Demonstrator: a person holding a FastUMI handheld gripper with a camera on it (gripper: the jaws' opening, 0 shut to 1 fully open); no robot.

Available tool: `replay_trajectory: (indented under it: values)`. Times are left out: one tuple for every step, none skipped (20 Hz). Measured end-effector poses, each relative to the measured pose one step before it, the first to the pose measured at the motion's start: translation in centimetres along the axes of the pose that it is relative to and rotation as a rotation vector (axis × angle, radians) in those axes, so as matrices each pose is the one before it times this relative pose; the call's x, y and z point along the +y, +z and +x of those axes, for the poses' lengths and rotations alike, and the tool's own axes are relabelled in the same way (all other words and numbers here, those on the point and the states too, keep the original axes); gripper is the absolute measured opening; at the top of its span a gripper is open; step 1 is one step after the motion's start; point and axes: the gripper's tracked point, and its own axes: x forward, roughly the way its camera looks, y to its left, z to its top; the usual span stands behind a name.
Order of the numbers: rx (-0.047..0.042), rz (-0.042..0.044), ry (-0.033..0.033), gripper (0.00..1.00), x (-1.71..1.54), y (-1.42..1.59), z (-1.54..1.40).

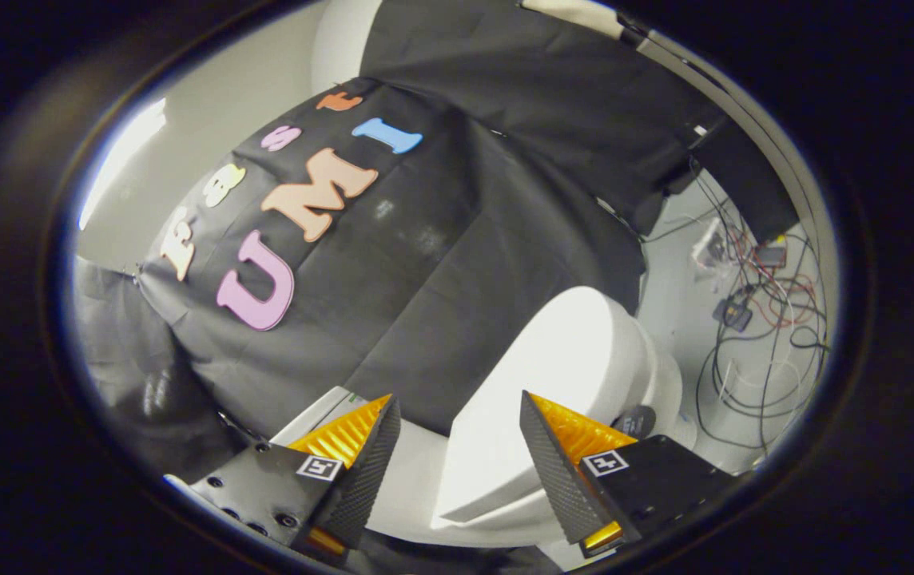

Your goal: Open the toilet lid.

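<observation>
The view is strongly tilted. A white toilet stands against the black cloth wall, and its smooth white lid [553, 375] lies just ahead of my fingers and partly between them. The lid seems to rest down over the bowl [665, 383], whose rounded side shows beyond the right finger. The white tank [409, 471] sits low between the fingers. My gripper [457, 398] is open, its fingers wide apart, with nothing pressed between them. Neither finger visibly touches the lid.
Black cloth [441, 263] hangs behind the toilet. On the pale floor [681, 319] past the bowl lies a tangle of cables [761, 351] with small electronic boxes. A white wall and a bright window strip [117, 160] lie beyond the cloth.
</observation>
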Motion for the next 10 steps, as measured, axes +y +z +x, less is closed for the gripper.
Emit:
replay_trajectory:
  values:
    - [0.00375, 0.01665, -0.0072, 0.93, -0.262, -0.534, -0.211]
    - [0.00471, 0.01511, -0.00547, 0.93, -0.07, -0.671, -0.226]
    - [0.00647, 0.01367, -0.0052, 0.93, -0.114, -0.564, -0.093]
    - [0.00524, 0.01383, -0.00369, 0.93, -0.181, -0.611, -0.122]
    - [0.00486, 0.01437, -0.00164, 0.93, -0.133, -0.434, -0.069]
    - [0.00505, 0.01529, -0.00303, 0.93, -0.041, -0.579, 0.041]
    - [0.00576, 0.01548, -0.00289, 0.93, -0.162, -0.438, 0.085]
    - [0.0064, 0.01429, -0.0028, 0.93, -0.231, -0.512, -0.068]
    - [0.00757, 0.01315, -0.00279, 0.93, -0.241, -0.346, 0.061]
    - [0.0071, 0.01124, -0.00514, 0.93, -0.186, -0.531, 0.094]
